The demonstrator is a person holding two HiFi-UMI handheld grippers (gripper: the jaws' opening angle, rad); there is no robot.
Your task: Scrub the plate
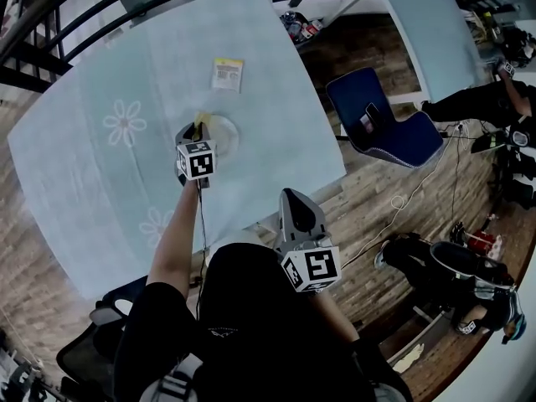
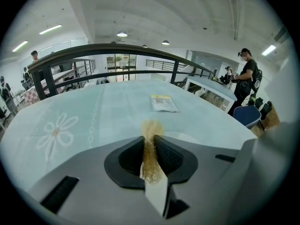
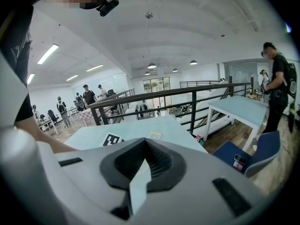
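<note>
— Right, the left gripper (image 2: 149, 142) is pinching a golden fibrous scrubber (image 2: 150, 150) in closed fingers over the clear round glass plate (image 1: 229, 134) on the pale-blue counter (image 1: 276, 90).
— The right gripper (image 3: 142, 162) is sitting closed, empty; I'm suggesting light circling strokes.

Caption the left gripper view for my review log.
Left gripper shut on a golden scourer, above the flower-print tablecloth, a packet lying beyond.

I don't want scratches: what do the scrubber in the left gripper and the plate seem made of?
The scrubber, pinched in the left gripper: fine golden wiry strands with slight sheen, probably metal wool, possibly synthetic fibre. The plate: clear and glossy, tablecloth showing through; glass or plastic, can't tell which.
</note>
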